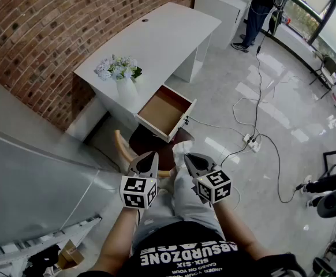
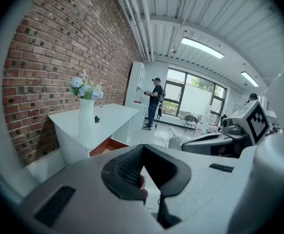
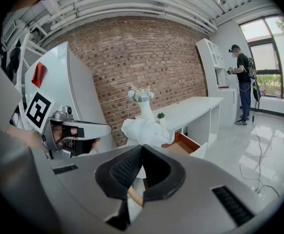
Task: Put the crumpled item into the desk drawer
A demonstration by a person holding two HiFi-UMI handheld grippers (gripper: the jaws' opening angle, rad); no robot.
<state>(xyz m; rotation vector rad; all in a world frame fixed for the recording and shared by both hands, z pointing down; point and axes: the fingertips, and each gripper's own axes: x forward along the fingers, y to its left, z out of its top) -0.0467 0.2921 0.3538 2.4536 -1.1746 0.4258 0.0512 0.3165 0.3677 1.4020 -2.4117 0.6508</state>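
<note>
Crumpled item pinched at tips of my right gripper, in air, well short of open drawer. I judge it light, soft and thin: pinch a fold, may slip. Left gripper clenched, empty.

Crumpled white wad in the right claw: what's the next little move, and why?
Probably carry the right claw forward toward the desk drawer. Its jaws are shut on the crumpled white wad, and the drawer already stands open ahead, not yet reached.
</note>
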